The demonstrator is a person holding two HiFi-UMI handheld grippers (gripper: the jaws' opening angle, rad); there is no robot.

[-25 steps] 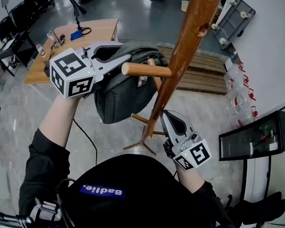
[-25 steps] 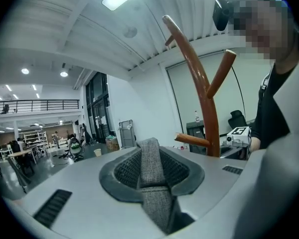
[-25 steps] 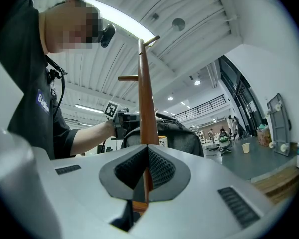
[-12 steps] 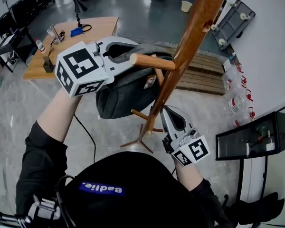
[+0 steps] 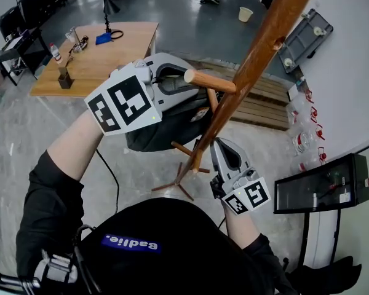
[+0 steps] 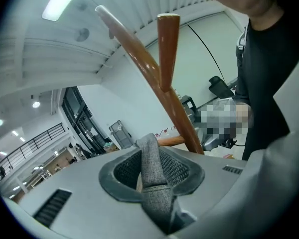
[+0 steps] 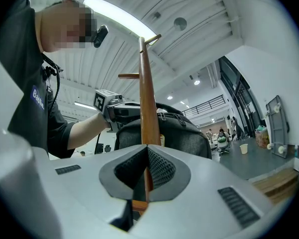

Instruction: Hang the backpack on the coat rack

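Note:
My left gripper [image 5: 178, 82] is raised high, its marker cube toward me, next to a wooden peg [image 5: 210, 82] of the coat rack [image 5: 258, 48]. In the left gripper view the gripper [image 6: 150, 151] is shut on the backpack's grey strap [image 6: 157, 198], with the pole [image 6: 144, 68] and an upright peg [image 6: 168, 49] just beyond. The dark grey backpack [image 5: 160, 137] hangs below that gripper, against the pole. My right gripper [image 5: 220, 147] stands low beside the pole. It [image 7: 147, 151] is shut with nothing between its jaws and points at the pole [image 7: 145, 93] and backpack [image 7: 189, 133].
The rack's spread legs [image 5: 178, 177] rest on the grey floor in front of me. A wooden table [image 5: 104, 48] with a lamp and small items stands at the back left. A wooden pallet [image 5: 264, 97] lies behind the rack, and a dark screen [image 5: 320, 183] sits at right.
My left gripper has risen and moved right with the strap, carrying the backpack closer to the peg. The right gripper has stayed by the pole.

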